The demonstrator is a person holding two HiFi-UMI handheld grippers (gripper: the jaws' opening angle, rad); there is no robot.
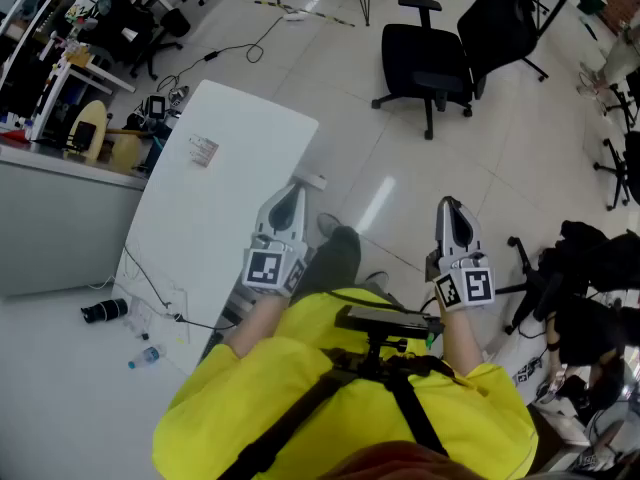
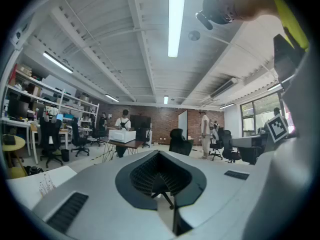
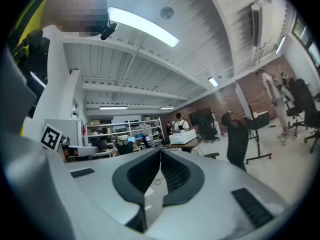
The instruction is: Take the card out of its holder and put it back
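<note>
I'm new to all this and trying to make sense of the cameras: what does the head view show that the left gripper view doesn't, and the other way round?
Only the head view: a small card holder lying on the white table, the person's yellow shirt, and a bottle on the floor.
Only the left gripper view: the ceiling strip light, a far brick wall and people standing near it.
Both: the left gripper, empty with its jaws together, and black office chairs.

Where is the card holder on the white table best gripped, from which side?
Probably its near edge, coming low from the near end of the white table: the card holder lies flat, offering only thin edges. Its opening is too small to tell.
</note>
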